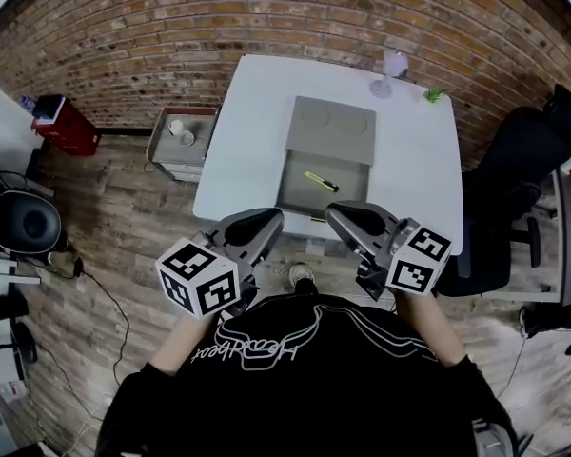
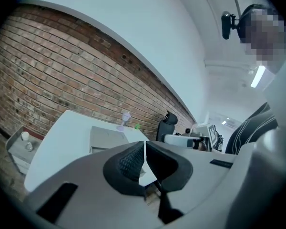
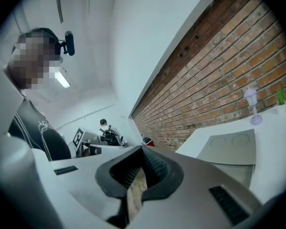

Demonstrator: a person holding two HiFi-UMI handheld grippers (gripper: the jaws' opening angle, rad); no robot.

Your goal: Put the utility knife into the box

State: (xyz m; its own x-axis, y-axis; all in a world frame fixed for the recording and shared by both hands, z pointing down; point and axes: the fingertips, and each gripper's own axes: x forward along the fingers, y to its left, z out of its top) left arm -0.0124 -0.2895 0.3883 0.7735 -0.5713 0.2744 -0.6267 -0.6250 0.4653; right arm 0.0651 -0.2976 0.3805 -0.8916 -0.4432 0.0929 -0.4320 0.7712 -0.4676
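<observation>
Head view: white desk (image 1: 233, 150) against a brick wall (image 1: 171, 36), carrying an open grey box (image 1: 295, 193) with its lid (image 1: 330, 129) raised. The yellow utility knife (image 1: 320, 181) lies inside the box, on its floor. Left tool (image 1: 269, 220) and right tool (image 1: 338, 215) are held side by side near the person's chest, short of the desk's near edge.

Left gripper view: the left tool (image 2: 145, 149) has its jaws together with nothing between them; the box (image 2: 106, 138) and a purple glass (image 2: 126, 119) stand beyond.

Right gripper view: the right tool (image 3: 142, 157) is likewise closed and empty, with the lid (image 3: 229, 147) ahead.
</observation>
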